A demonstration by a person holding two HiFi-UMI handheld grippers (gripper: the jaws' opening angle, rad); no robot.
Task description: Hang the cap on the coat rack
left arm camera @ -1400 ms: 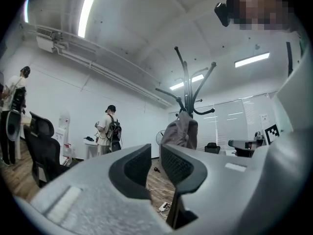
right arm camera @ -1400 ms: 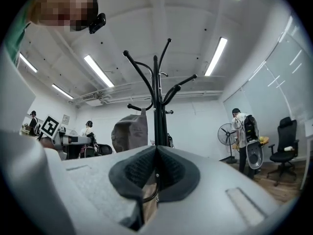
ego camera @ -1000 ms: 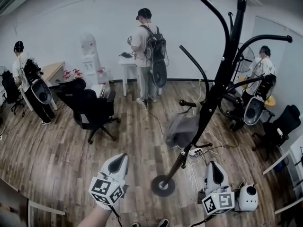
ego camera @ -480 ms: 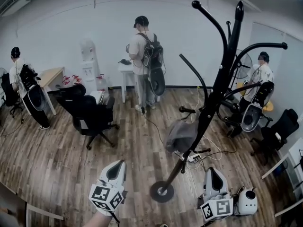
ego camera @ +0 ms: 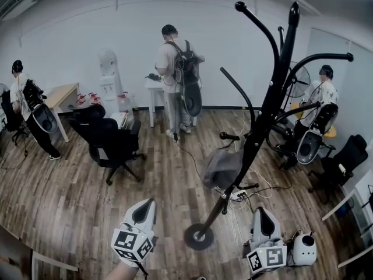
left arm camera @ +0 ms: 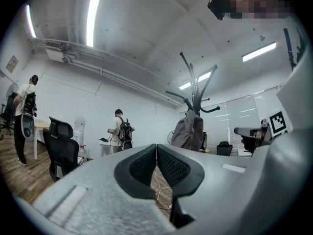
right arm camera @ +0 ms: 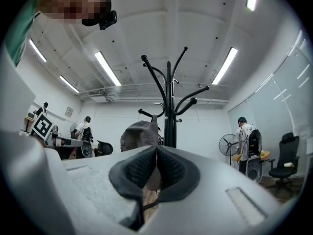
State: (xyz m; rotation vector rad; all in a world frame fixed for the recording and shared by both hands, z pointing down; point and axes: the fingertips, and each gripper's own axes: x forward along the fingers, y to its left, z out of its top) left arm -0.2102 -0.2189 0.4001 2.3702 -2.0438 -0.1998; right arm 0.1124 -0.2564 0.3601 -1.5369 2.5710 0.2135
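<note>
A grey cap (ego camera: 221, 168) hangs on a low hook of the black coat rack (ego camera: 265, 107), whose round base (ego camera: 199, 236) stands on the wood floor. The cap (left arm camera: 190, 129) shows beyond the left jaws, and the cap (right arm camera: 139, 135) shows just above the right jaws with the rack (right arm camera: 169, 106) behind it. My left gripper (ego camera: 144, 210) is low at the left of the base, shut and empty. My right gripper (ego camera: 262, 217) is low at the right of the base, shut and empty. Both are apart from the cap.
A black office chair (ego camera: 108, 136) stands left of the rack. A person with a backpack (ego camera: 178, 74) stands at a white table by the far wall. Other people stand at the far left (ego camera: 26, 107) and right (ego camera: 317, 112). Cables and a white device (ego camera: 304, 248) lie near the base.
The view has shifted slightly, so the rack and grippers sit a little lower in the frame. The person at the back table has turned a bit. The cap stays on its hook.
</note>
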